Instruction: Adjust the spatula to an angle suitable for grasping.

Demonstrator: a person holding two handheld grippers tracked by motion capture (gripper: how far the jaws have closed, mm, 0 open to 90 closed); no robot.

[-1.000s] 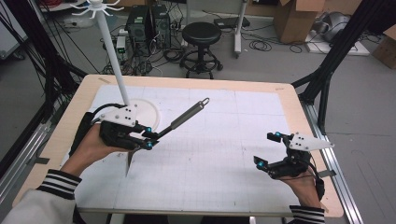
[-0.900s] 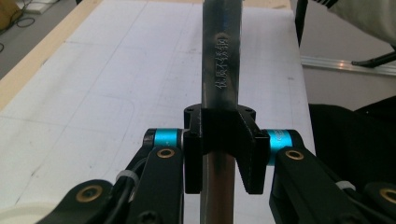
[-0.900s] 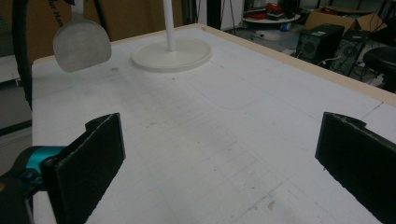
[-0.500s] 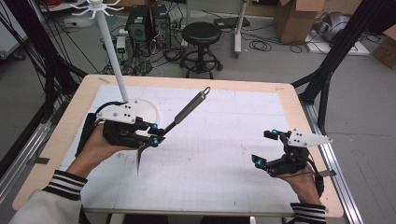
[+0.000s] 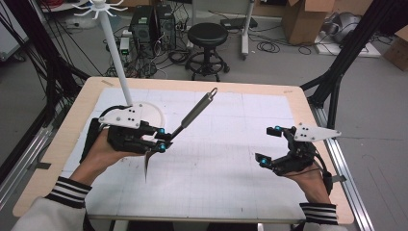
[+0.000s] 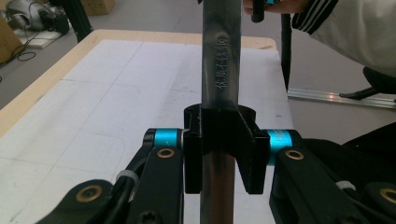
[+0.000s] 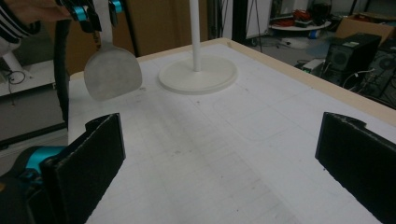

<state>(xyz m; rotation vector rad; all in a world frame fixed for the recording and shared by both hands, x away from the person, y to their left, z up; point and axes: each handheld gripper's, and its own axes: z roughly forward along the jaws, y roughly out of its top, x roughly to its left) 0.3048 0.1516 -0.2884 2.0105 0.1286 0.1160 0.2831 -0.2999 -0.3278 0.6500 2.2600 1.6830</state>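
The left gripper [image 5: 161, 139] is closed tight on a metal spatula [image 5: 185, 120], with its jaws pinching the long shiny handle partway along. The spatula is grey and thin. Its flat blade [image 7: 112, 72] hangs down near the table [image 5: 216, 187], and its handle slants up and away, ending in a small loop [image 5: 212, 91]. Compared with a second ago, the handle tilts up more steeply. Just behind the left gripper stands a white stand [image 5: 118, 57] on a round base [image 7: 198, 74]. The middle of the white table top has lots of room to move. On the right, the right gripper [image 5: 269, 144] is wide open and holds nothing. It sits a little higher than before, close to the table's right edge [image 5: 322, 144].
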